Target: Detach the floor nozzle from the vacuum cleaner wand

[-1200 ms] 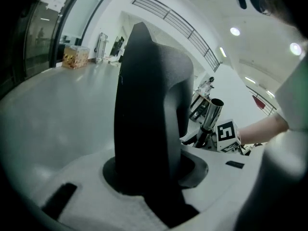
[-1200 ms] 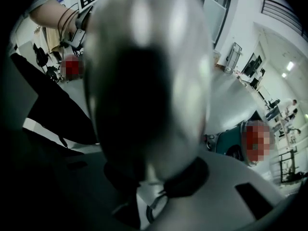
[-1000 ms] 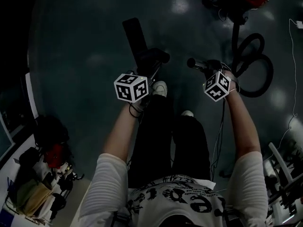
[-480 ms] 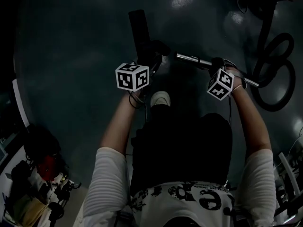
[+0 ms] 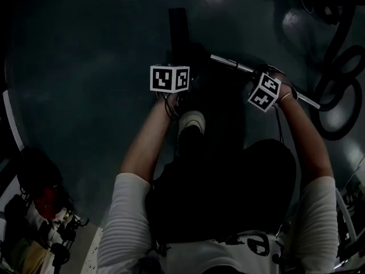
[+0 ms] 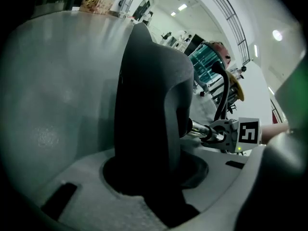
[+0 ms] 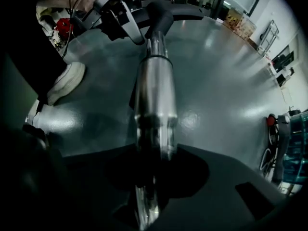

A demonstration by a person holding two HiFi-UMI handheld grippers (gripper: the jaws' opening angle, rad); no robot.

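Both hands are engaged on the vacuum cleaner. My left gripper is clamped on the dark neck of the floor nozzle, which fills the gap between its jaws in the left gripper view. My right gripper is closed round the chrome wand, which runs straight out from between its jaws in the right gripper view. In the head view the nozzle lies ahead of my left gripper, its long axis running away from me across the dark floor. The wand crosses that axis, slanting from my right hand up and leftward into the nozzle neck. The joint to be parted therefore sits between the two grippers, and I judge it nearer the left one. The separating pull should follow the wand's own line, with the right gripper drawing back along it toward the right. The left gripper's part is to hold the nozzle fixed. My white shoe is just behind the left gripper.
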